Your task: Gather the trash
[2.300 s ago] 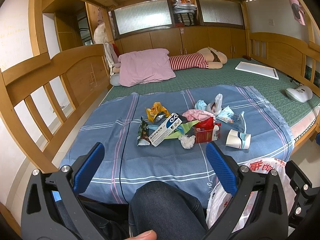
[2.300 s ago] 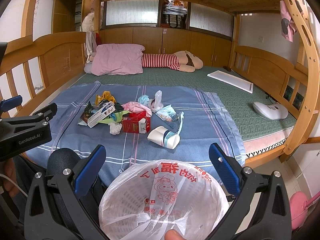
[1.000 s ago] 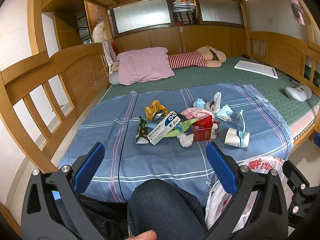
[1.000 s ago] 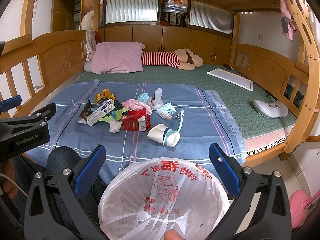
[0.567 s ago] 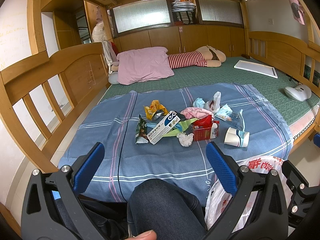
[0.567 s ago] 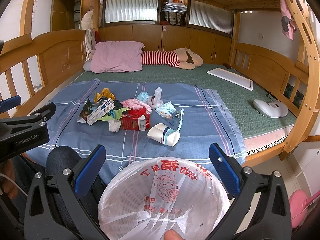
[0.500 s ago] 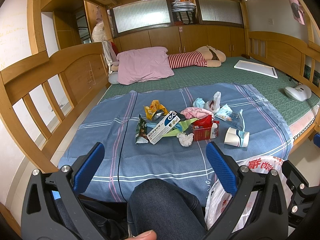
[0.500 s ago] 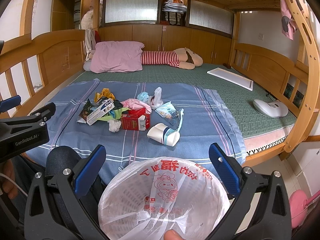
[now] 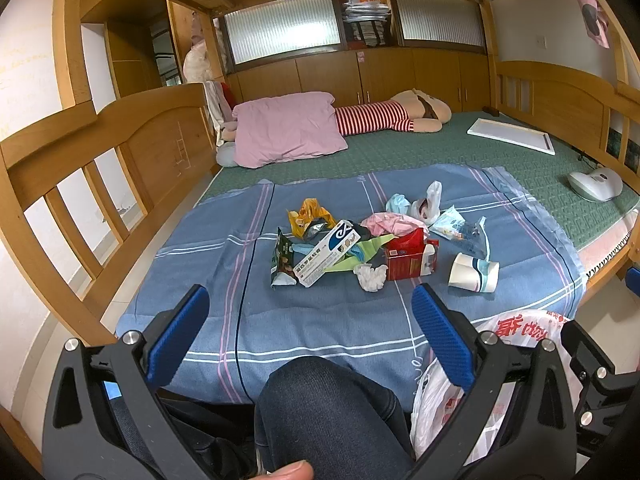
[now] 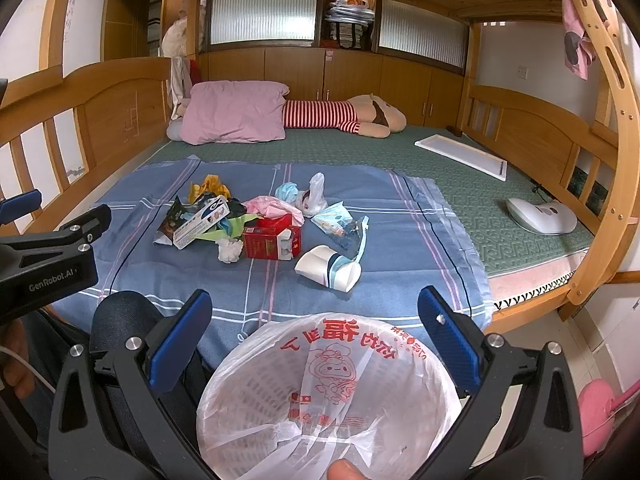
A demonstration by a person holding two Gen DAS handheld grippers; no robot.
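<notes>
A heap of trash lies on a blue checked sheet [image 9: 320, 320]: a white and blue carton [image 9: 326, 252], a red box [image 9: 410, 258], a crumpled tissue [image 9: 370, 276], a paper cup [image 9: 472, 274], a yellow wrapper [image 9: 308, 212]. The same red box [image 10: 270, 238] and cup [image 10: 330, 270] show in the right wrist view. A white bin with a printed plastic liner [image 10: 332, 392] stands below the bed edge. My left gripper [image 9: 308, 316] is open, well short of the heap. My right gripper [image 10: 314, 314] is open above the bin.
A person's knee [image 9: 332, 408] in dark jeans sits between the left fingers. Wooden bed rails [image 9: 80, 160] border the left and right. A pink pillow [image 9: 286, 128], a striped plush toy [image 9: 384, 116], a white board [image 9: 512, 136] and a white device [image 9: 596, 184] lie on the green mat.
Both views have drifted very slightly; the trash heap sits a touch nearer. Nothing was picked up and both grippers stay open.
</notes>
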